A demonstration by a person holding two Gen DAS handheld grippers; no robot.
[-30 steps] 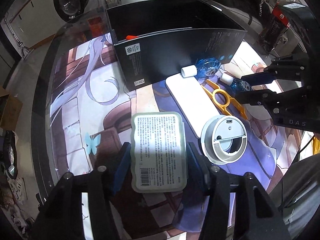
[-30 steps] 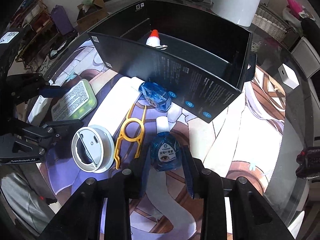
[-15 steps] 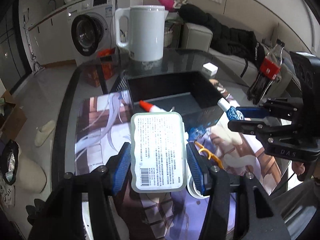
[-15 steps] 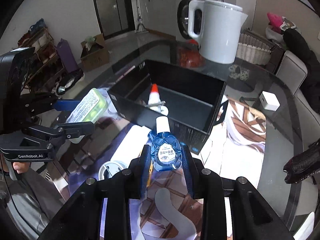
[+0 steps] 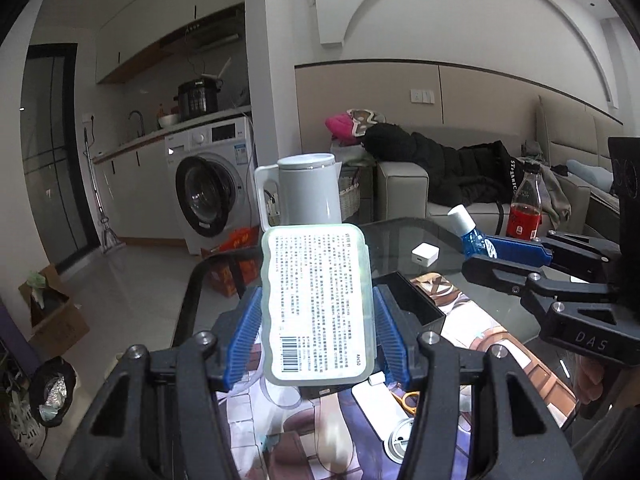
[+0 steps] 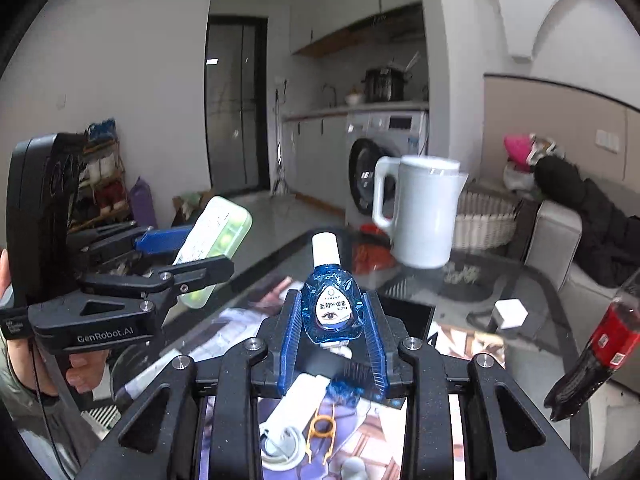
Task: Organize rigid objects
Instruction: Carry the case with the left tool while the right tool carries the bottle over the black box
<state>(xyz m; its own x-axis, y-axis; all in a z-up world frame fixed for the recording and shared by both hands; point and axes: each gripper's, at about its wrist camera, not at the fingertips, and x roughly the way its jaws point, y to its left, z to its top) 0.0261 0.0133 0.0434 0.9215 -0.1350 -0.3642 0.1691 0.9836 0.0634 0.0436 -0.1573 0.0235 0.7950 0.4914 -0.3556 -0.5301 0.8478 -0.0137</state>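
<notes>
One flat plastic case [image 5: 318, 306], label side to the camera, clamped between the blue pads of the left gripper [image 5: 318, 336]; long axis runs toward 12 o'clock, raised above the glass table [image 5: 400, 228].
One blue eye-drop bottle [image 6: 331, 306], pinched in the right gripper [image 6: 332, 332]; white cap at 12 o'clock, long axis upright in the right wrist view.
One black box [image 5: 412, 306], largely hidden behind the case, lying at 2 o'clock from it.
One white kettle [image 6: 420, 210], at 1 o'clock from the bottle, blurred.
One cola bottle [image 6: 600, 344], at 3 o'clock, tilted, base cut off.
One yellow tool [image 6: 320, 430] and one round white device [image 6: 280, 446], at 6 o'clock, partly covered by gripper frames.
One small white cube [image 6: 510, 314] on the glass.
</notes>
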